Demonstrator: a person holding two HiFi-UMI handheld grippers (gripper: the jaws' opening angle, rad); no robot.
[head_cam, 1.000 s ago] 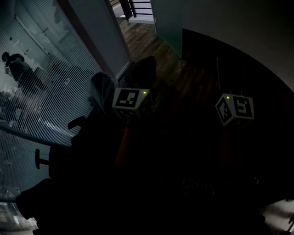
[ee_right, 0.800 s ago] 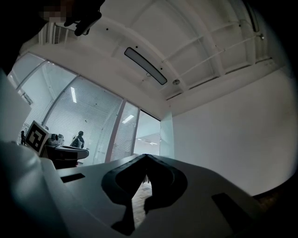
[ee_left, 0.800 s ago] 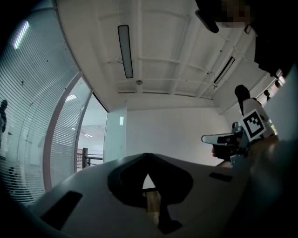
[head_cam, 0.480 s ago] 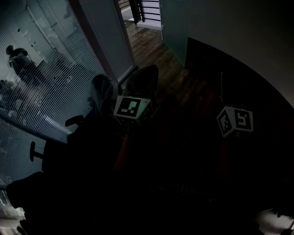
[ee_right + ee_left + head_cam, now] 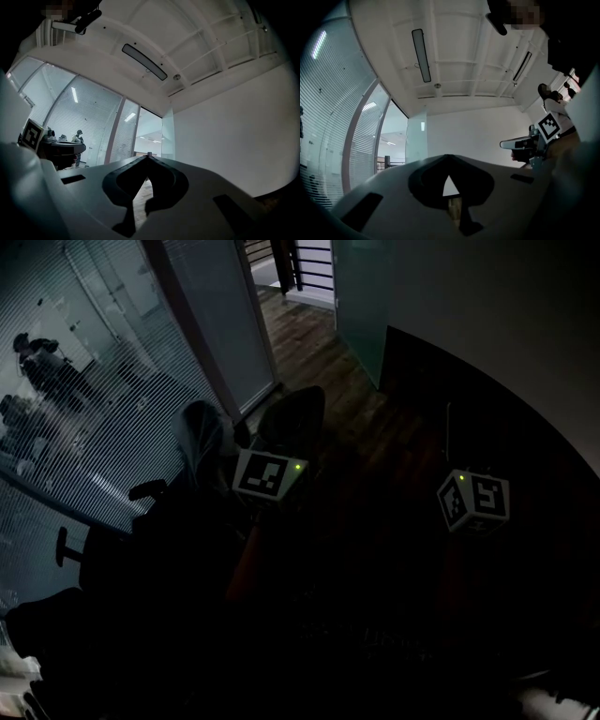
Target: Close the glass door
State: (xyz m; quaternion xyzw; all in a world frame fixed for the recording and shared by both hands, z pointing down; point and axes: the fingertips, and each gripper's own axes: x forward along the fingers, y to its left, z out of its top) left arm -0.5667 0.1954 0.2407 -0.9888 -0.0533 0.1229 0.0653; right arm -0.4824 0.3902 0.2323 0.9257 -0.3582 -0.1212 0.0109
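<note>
Two grippers: left gripper [image 5: 449, 161], right gripper [image 5: 147, 161]. Two marker cubes, mid-frame: one centre [image 5: 270, 476], one right [image 5: 474, 500]. One glass door [image 5: 361, 296], top centre. Two ceiling lights [image 5: 421, 54] [image 5: 521, 65], overhead.

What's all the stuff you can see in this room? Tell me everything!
glass door: one, pale green, standing open at the top, against the white wall
striped glass wall: one, grey-blue, left side
wooden floor: brown, in the doorway
railing: one, black, beyond the doorway
chairs: at least two, dark, beside the glass wall
person: at least one, dark clothes, behind the glass wall
ceiling lamps: two, long and dark, overhead
left gripper: one, grey, jaws together, holding nothing
right gripper: one, grey, jaws together, holding nothing
</note>
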